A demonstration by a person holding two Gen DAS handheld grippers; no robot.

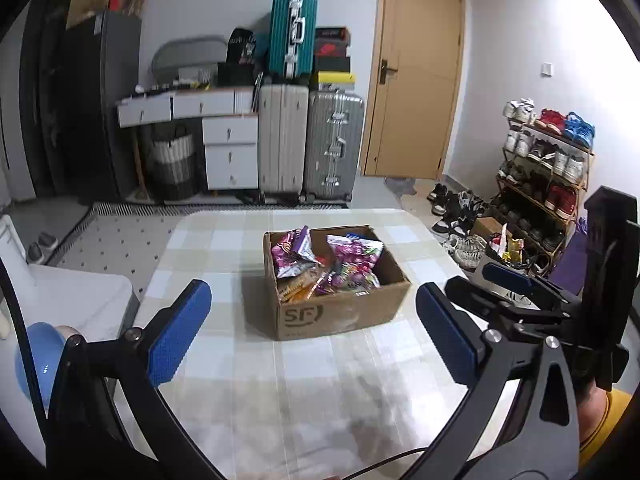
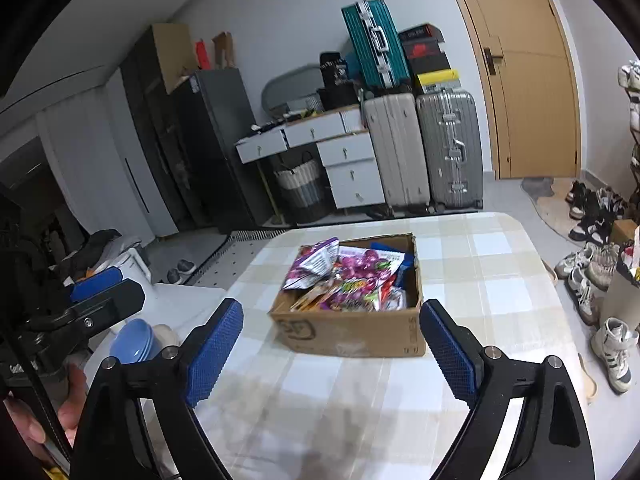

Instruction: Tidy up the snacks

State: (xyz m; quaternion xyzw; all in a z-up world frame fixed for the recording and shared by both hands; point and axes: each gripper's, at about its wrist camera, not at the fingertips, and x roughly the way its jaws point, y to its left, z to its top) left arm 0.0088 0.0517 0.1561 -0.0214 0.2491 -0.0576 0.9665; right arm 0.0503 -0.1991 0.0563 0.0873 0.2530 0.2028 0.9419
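Left wrist: checked tablecloth (image 1: pixel 320 380), suitcases (image 1: pixel 312 144) beside wooden door (image 1: pixel 416 80).

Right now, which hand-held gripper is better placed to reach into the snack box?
Probably the right hand-held gripper: it is open and the cardboard box sits centred between its fingers. The left hand-held gripper, also open, looks slightly farther back.

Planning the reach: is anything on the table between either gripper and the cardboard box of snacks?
Nothing visible. Only bare checked tablecloth lies between the open left gripper, the open right gripper and the cardboard box.
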